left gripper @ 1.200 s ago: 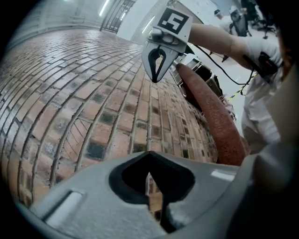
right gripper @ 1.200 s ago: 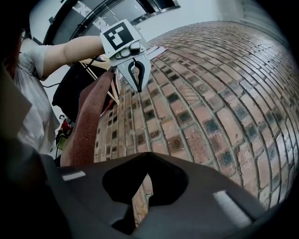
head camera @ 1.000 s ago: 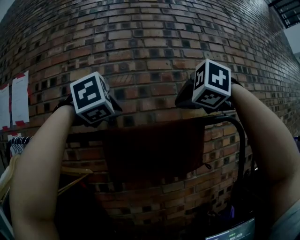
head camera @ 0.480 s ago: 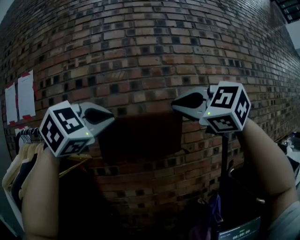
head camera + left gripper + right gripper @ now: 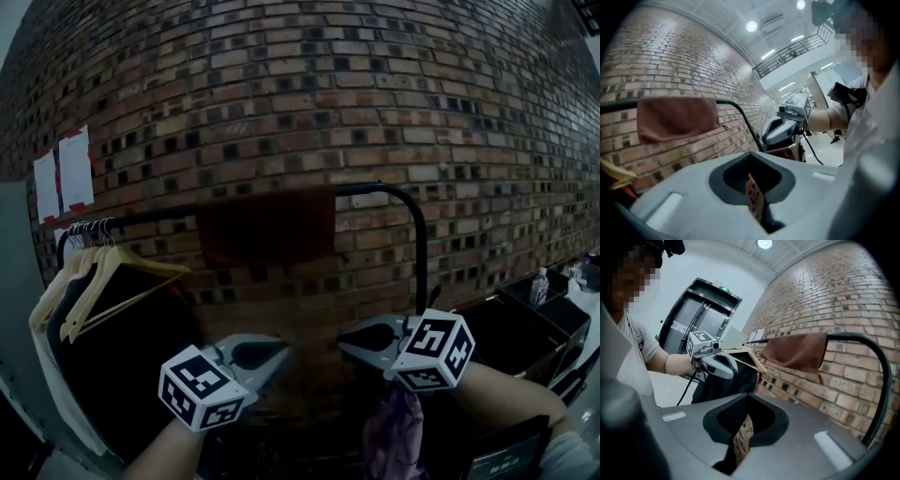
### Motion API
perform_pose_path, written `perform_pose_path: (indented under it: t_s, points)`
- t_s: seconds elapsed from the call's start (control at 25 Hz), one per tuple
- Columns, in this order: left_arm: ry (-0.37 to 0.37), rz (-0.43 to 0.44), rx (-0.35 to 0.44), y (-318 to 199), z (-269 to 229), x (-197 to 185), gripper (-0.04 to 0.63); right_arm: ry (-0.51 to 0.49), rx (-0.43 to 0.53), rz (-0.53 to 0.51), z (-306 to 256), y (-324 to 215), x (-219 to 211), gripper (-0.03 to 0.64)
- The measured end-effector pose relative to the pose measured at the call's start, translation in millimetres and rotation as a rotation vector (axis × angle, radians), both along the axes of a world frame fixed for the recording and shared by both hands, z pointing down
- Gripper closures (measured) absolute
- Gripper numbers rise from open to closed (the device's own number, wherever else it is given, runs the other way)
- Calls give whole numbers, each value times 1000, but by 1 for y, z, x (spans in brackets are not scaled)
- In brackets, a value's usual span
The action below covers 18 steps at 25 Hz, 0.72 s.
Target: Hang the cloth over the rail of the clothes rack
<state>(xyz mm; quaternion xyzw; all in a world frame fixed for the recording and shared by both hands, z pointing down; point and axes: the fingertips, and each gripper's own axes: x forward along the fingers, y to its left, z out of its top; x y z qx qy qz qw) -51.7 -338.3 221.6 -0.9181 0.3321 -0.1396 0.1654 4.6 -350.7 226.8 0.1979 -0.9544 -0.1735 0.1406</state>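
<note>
Cloth now hangs over the far rail, clear of me. My left gripper and right gripper have dropped low and near from rail height, jaws clenched on nothing; the hanging looks done.

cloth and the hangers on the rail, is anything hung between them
No. In the head view the rail runs bare from the hangers to the cloth; only the brick wall shows behind that stretch.
</note>
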Motion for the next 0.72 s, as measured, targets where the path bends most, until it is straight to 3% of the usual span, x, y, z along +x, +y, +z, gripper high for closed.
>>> perform_pose_path:
  t_s: [0.32,0.72]
  points:
    - [62,-51,-106,79,88,54,594,-18,-181,-56,104,73,22,615]
    - [99,-78,-232,132,154,99,594,-56,-276,-101,154,134,34,615]
